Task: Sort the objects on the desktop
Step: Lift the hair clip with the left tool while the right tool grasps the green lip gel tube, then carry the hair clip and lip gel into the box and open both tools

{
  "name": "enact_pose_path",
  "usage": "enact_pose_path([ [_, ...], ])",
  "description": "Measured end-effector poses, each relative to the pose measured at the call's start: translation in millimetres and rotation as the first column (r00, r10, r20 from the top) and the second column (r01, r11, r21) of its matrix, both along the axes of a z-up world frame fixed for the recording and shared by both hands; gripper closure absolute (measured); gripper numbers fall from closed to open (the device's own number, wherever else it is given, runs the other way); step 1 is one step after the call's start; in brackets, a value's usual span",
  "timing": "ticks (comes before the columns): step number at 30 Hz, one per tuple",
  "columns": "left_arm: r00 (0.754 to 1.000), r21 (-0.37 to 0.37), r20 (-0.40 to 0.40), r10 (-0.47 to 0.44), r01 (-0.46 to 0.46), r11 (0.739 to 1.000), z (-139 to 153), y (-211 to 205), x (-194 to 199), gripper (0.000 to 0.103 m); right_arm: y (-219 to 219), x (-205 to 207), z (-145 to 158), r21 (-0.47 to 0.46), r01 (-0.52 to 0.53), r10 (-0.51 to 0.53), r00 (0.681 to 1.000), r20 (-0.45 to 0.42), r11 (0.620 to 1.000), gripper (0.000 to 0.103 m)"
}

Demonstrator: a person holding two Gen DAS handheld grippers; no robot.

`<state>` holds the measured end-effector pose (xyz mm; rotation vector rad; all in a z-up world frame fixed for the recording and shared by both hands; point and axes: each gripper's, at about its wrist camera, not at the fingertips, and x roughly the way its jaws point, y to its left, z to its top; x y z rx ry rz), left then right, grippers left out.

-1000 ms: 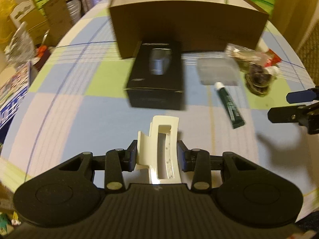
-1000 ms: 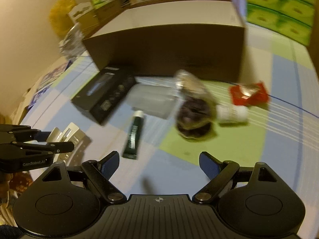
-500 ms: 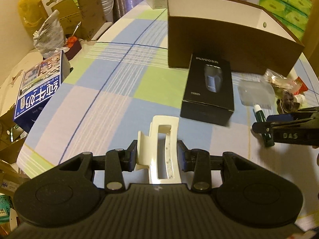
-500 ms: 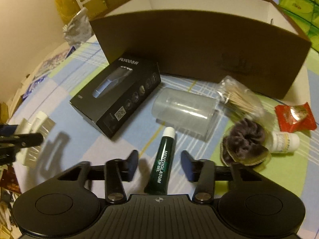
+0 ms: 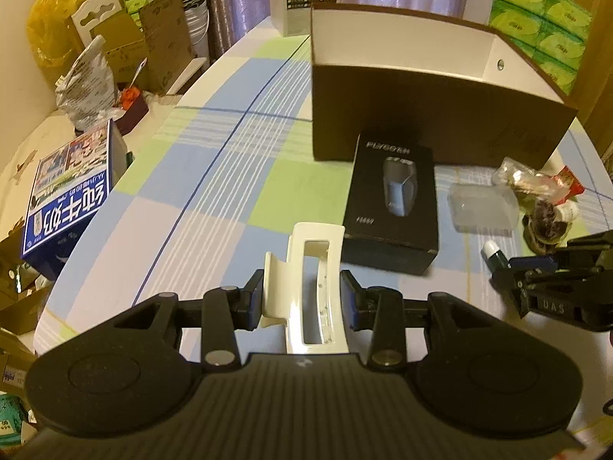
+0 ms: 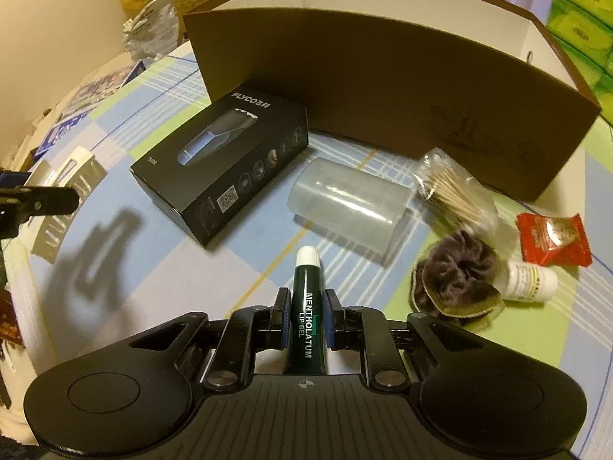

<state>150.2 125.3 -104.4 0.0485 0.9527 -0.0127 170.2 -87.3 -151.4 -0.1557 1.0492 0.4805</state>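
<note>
Left gripper (image 5: 302,299): jaws closed onto the cream hair claw clip (image 5: 312,287), held clear above the near-left part of the desk (image 5: 214,191); grip sits on the clip's flanks, so pressure may spring it open or let it twist out; judged risk, not observed.

Right gripper (image 6: 305,320): jaws nearly shut, pinching the green lip gel tube (image 6: 308,314) at mid-body, cap forward; whether the tube is off the cloth I cannot tell; a soft tube may squash or slide through smooth pads if tilted.

Presumed destination, the open brown cardboard box (image 6: 383,88), stands at the far edge; its near wall is tall, so a low carry would strike it.

In the way, left to right: black shaver box (image 6: 226,161) against that wall; clear plastic cup (image 6: 345,207) lying on its side, likely to roll if nudged; bag of cotton swabs (image 6: 456,191); dark scrunchie (image 6: 456,272); small white bottle (image 6: 530,281); red snack packet (image 6: 551,237).
</note>
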Motion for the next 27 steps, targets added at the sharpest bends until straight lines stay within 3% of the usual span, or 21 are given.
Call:
enact_pose_path([
  [13, 0.989, -0.038, 0.104, -0.108, 0.112, 0.993, 41, -32, 22, 0.069, -31, 3, 55, 0.076, 0.073, -0.077, 0.995, 0.058, 0.994, 0.089],
  [27, 0.956, -0.062, 0.191, -0.222, 0.238, 0.969, 76, -69, 84, 0.068, -63, 42, 120, 0.208, 0.157, -0.189, 0.971, 0.144, 0.965, 0.089],
])
